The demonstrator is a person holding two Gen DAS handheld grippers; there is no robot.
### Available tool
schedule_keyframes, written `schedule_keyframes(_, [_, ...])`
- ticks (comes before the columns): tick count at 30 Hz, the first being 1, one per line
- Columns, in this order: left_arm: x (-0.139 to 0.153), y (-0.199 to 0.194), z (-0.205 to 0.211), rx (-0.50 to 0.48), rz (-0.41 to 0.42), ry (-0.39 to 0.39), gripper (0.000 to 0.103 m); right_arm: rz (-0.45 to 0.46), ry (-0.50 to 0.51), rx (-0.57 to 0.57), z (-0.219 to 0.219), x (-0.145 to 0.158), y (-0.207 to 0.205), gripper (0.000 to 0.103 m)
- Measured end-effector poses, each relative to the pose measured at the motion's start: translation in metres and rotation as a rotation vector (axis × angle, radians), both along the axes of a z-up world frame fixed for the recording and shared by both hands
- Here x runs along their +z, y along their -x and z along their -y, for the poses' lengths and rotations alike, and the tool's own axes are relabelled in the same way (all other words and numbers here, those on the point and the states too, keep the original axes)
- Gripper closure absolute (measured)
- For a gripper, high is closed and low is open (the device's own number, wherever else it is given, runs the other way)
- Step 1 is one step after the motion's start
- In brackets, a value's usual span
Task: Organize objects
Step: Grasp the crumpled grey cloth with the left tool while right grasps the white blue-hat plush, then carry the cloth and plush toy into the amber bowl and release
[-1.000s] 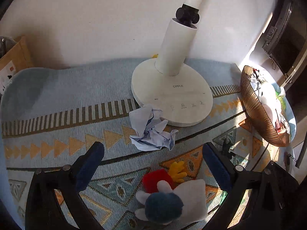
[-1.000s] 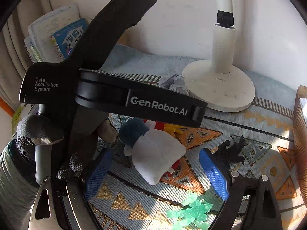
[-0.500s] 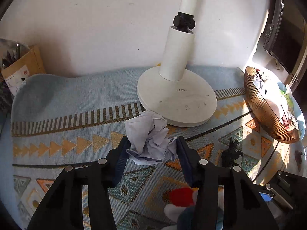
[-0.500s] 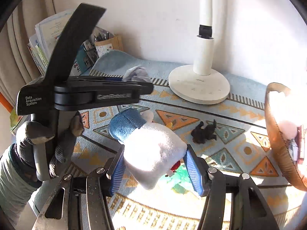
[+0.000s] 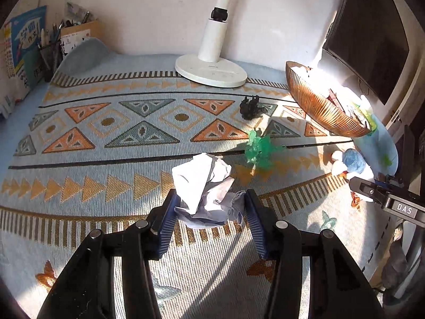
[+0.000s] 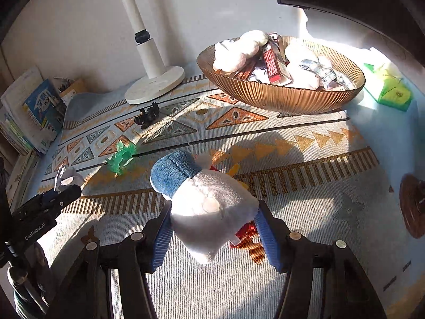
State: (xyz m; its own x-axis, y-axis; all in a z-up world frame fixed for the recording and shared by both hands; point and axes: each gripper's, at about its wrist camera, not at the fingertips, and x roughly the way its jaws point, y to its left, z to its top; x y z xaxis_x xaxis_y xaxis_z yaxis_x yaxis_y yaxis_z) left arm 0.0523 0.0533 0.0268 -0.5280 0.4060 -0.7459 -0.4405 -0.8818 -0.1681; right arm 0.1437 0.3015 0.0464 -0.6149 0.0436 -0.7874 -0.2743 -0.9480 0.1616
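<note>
My left gripper (image 5: 209,220) is shut on a crumpled white paper ball (image 5: 204,186) and holds it above the patterned mat (image 5: 106,138). My right gripper (image 6: 212,236) is shut on a white plush toy with a blue cap (image 6: 204,202), lifted over the mat (image 6: 305,180); it also shows in the left wrist view (image 5: 350,163). A green plastic figure (image 5: 259,148) and a black figure (image 5: 251,107) lie on the mat; they also show in the right wrist view, green (image 6: 122,156) and black (image 6: 148,114). The paper ball shows small in the right wrist view (image 6: 65,176).
A ribbed amber bowl (image 6: 281,95) full of toys and packets stands at the back right (image 5: 318,106). A white lamp base (image 5: 211,73) stands at the back. Books and a pen holder (image 5: 50,50) are at the left. A green tissue pack (image 6: 390,90) and a dark monitor (image 5: 372,42) are at the right.
Both grippers closed, the left on the paper ball and the right on the plush toy, then lifted them and pulled back from the lamp. The right gripper turned toward the bowl.
</note>
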Motion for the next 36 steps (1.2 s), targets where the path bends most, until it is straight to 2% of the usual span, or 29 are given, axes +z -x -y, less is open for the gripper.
schedule_keyframes(2, [0.001,-0.005,-0.005,-0.005,-0.048,0.025,0.053,-0.001,0.017,0.013,0.002,0.000,-0.006,0.042])
schedule_keyframes(3, [-0.001,-0.003,-0.007,-0.009,-0.032,0.038,0.053,-0.007,0.038,0.031,0.004,-0.001,-0.009,0.039])
schedule_keyframes(4, [-0.005,-0.001,-0.009,-0.010,-0.007,0.050,0.053,-0.017,0.060,0.049,0.006,0.001,-0.016,0.031])
schedule_keyframes(6, [-0.008,-0.004,-0.009,-0.015,0.003,0.062,0.053,-0.040,0.079,0.091,0.011,0.004,-0.030,0.027])
schedule_keyframes(9, [-0.009,-0.007,-0.011,-0.028,-0.001,0.062,0.053,-0.057,0.062,0.189,0.023,0.008,-0.050,0.027])
schedule_keyframes(12, [-0.009,-0.005,-0.008,-0.026,0.014,0.040,0.053,-0.052,0.013,0.167,0.019,0.008,-0.060,0.024])
schedule_keyframes(14, [-0.009,-0.004,-0.006,-0.020,0.023,0.017,0.053,-0.043,0.000,0.138,0.011,0.006,-0.055,0.023])
schedule_keyframes(18, [-0.007,-0.004,-0.003,-0.009,0.016,-0.006,0.053,-0.038,0.040,0.135,0.002,0.003,-0.030,0.023])
schedule_keyframes(21, [-0.007,-0.005,-0.004,-0.012,0.013,0.000,0.053,0.007,0.044,0.149,0.007,-0.008,-0.010,0.023])
schedule_keyframes(23, [-0.007,-0.004,-0.005,-0.013,0.009,0.006,0.053,0.031,0.084,0.162,0.011,-0.019,-0.003,0.023])
schedule_keyframes(24, [-0.007,-0.004,-0.005,-0.013,0.007,0.008,0.053,0.004,0.055,0.149,0.014,-0.019,-0.005,0.022])
schedule_keyframes(26, [-0.007,-0.004,-0.005,-0.010,0.002,0.011,0.053,-0.005,0.011,0.137,0.020,-0.022,-0.008,0.033])
schedule_keyframes(27, [-0.007,-0.004,-0.005,-0.006,-0.002,0.015,0.053,-0.015,-0.020,0.119,0.022,-0.021,-0.011,0.045])
schedule_keyframes(31, [-0.006,-0.006,-0.010,0.031,-0.049,0.072,0.055,-0.062,-0.032,0.121,0.021,-0.015,-0.021,0.046])
schedule_keyframes(33, [-0.002,-0.010,-0.016,0.004,-0.079,0.094,0.056,-0.079,-0.039,0.110,0.016,-0.005,-0.024,0.046])
schedule_keyframes(36, [0.013,-0.011,-0.023,-0.019,-0.084,0.070,0.056,-0.130,-0.070,0.083,0.001,0.024,-0.029,0.046])
